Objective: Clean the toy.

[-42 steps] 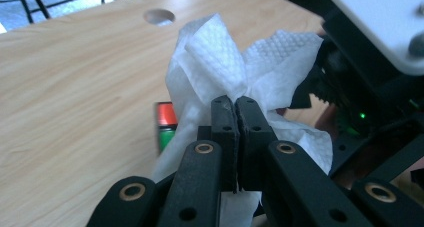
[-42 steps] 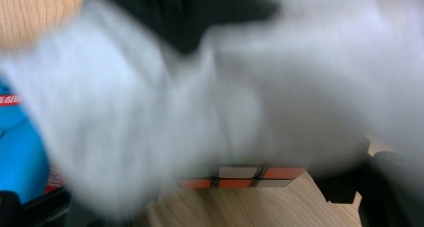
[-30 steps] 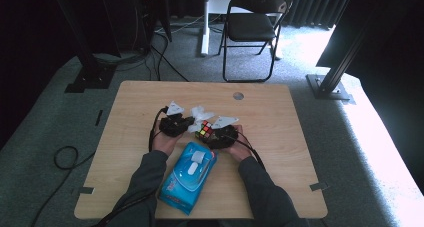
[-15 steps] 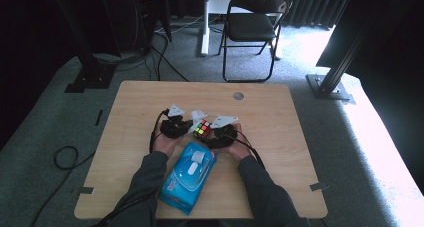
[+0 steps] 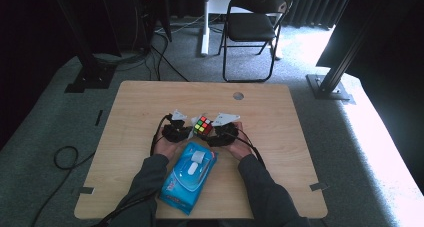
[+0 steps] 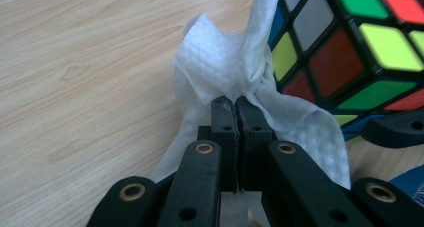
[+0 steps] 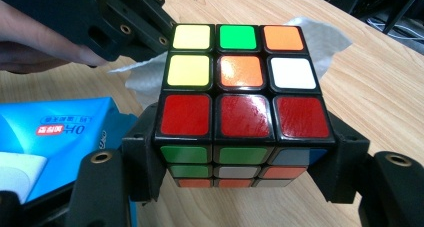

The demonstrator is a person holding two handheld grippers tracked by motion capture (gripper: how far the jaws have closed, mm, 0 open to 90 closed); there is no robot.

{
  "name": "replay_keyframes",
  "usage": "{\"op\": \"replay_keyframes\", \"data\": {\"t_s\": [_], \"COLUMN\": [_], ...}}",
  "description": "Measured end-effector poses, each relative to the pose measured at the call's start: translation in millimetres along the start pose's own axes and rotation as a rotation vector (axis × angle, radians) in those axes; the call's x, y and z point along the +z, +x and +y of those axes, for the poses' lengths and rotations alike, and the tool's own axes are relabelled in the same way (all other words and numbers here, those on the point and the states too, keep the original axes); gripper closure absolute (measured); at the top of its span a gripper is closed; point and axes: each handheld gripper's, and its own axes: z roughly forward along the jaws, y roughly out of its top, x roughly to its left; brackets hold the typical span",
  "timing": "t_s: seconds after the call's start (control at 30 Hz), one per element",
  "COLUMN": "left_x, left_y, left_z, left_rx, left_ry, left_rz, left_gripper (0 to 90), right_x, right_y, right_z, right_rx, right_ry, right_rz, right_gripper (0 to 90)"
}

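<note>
A scrambled puzzle cube (image 7: 242, 102) with red, green, yellow, orange and white stickers sits between the jaws of my right gripper (image 7: 245, 159), which is shut on its two sides. From above the cube (image 5: 202, 125) is at the table's middle, held between both hands. My left gripper (image 6: 235, 104) is shut on a crumpled white wet wipe (image 6: 235, 72), pressed against the cube's (image 6: 350, 52) side. In the high view the left gripper (image 5: 186, 132) is left of the cube and the right gripper (image 5: 212, 134) is right of it.
A blue pack of wet wipes (image 5: 189, 177) lies on the wooden table (image 5: 280, 152) just in front of the hands, also in the right gripper view (image 7: 55, 132). A black folding chair (image 5: 252, 27) stands beyond the table, and cables trail on the floor at left.
The hands and the cube have stayed at about the same place; the cube and wipe have shifted only slightly between the grippers.
</note>
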Motion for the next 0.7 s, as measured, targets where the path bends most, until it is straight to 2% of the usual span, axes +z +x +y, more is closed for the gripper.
{"op": "replay_keyframes", "data": {"t_s": [0.17,0.37,0.47,0.7], "left_x": [-10.4,-23.7,-22.6,-10.9], "left_y": [1.0,-0.6,0.1,2.7], "left_z": [9.5,20.0,19.2,8.5], "left_rx": [-0.020,-0.023,-0.015,-0.031], "left_ry": [-0.059,-0.124,-0.117,-0.075], "left_rz": [-0.031,-0.057,-0.053,-0.047], "left_gripper": [88.2,88.2,88.1,88.2], "right_x": [3.3,7.6,7.8,6.3], "right_y": [2.8,6.3,6.6,5.3], "right_z": [-2.1,-3.3,-2.7,-2.0], "right_rx": [-0.004,-0.009,-0.011,-0.012], "right_ry": [0.011,0.017,0.017,0.016], "right_rz": [0.005,0.015,0.012,0.008], "right_gripper": [34.0,34.0,34.0,34.0]}}
